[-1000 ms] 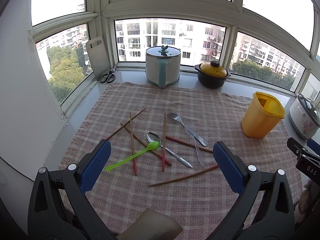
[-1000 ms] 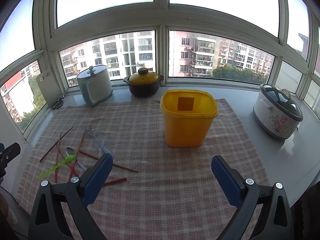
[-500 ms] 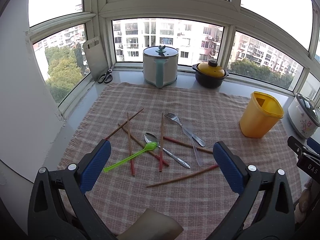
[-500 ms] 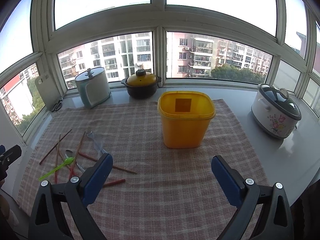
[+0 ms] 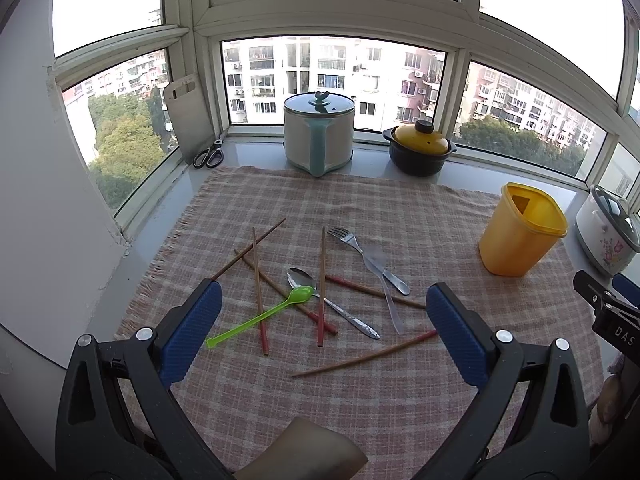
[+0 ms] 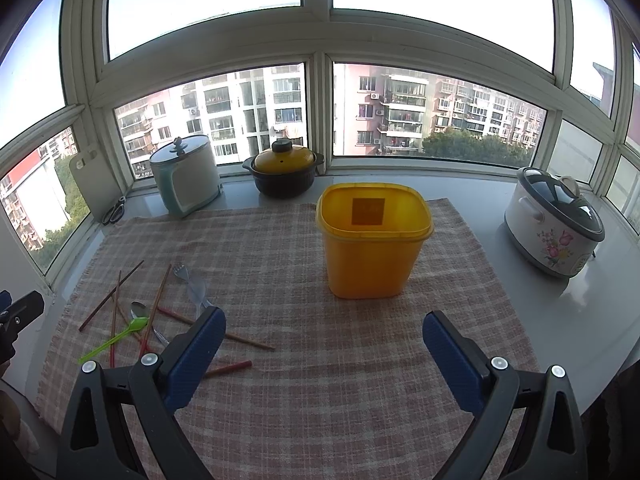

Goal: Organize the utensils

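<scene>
**Utensils loose on cloth, both tongs released**

Utensils (image 5: 320,292) (chopsticks, fork, spoons) lie crossed on the checked cloth (image 5: 400,208) over the table. Left tongs (image 5: 322,334) spread above them, holding nothing. Right tongs (image 6: 324,354) spread, facing the yellow bin (image 6: 374,246).

White letters "DAS" on right gripper (image 5: 616,330) body, cut off at frame edge.

Both grippers are just hanging up in the air with nothing in them, left gripper (image 5: 322,320) with its blue pads (image 5: 192,332) spread wide apart, right gripper (image 6: 323,344) same deal, blue-padded fingers (image 6: 450,360) gaping, the two sitting side by side and pointing forward.
</scene>
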A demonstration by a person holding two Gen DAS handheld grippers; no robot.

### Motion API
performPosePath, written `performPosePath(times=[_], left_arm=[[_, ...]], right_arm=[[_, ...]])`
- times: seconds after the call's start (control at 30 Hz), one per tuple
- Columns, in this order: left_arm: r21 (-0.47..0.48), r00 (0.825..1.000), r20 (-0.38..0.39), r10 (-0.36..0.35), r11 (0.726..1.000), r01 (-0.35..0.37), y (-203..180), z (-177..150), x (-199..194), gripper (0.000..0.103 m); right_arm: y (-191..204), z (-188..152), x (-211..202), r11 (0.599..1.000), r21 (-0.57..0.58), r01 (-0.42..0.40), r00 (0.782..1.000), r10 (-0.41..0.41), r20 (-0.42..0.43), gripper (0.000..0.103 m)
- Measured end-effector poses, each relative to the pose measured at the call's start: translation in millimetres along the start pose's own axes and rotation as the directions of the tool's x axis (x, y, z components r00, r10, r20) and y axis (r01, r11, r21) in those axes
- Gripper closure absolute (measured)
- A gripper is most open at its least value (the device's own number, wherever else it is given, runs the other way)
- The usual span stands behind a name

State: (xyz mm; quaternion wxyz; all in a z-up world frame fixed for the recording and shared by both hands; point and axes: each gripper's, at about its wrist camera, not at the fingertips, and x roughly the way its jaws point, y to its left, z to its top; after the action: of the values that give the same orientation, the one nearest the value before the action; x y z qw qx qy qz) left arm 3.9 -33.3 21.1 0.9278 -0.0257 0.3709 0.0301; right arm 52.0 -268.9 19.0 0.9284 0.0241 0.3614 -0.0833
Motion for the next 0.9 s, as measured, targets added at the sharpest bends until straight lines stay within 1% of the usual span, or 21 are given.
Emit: performPosePath(times=[0.47, 0.77, 0.9], left_arm=[[0.002, 1.0, -0.008, 0.006, 1.0, -0.006, -4.0, 0.8, 4.6, 0.0], [-0.001, 1.0, -0.021, 0.008, 1.0, -0.008, 7.3, 0.3, 13.6, 0.0], [-0.006, 0.999, -0.031, 0.01, 1.0, -0.01, 14.0, 1.0, 18.7, 0.0]], right_arm=[[3.5, 1.4, 4.4, 1.0, -0.004, -0.006, 1.0, 0.006, -0.012, 0.003], [7.1, 1.7, 11.3, 1.0, 0.002, -0.003, 0.999, 0.003, -0.032, 0.003], [9.5, 0.9, 16.6, 1.0, -0.004, -0.01, 0.999, 0.01, -0.047, 0.006]])
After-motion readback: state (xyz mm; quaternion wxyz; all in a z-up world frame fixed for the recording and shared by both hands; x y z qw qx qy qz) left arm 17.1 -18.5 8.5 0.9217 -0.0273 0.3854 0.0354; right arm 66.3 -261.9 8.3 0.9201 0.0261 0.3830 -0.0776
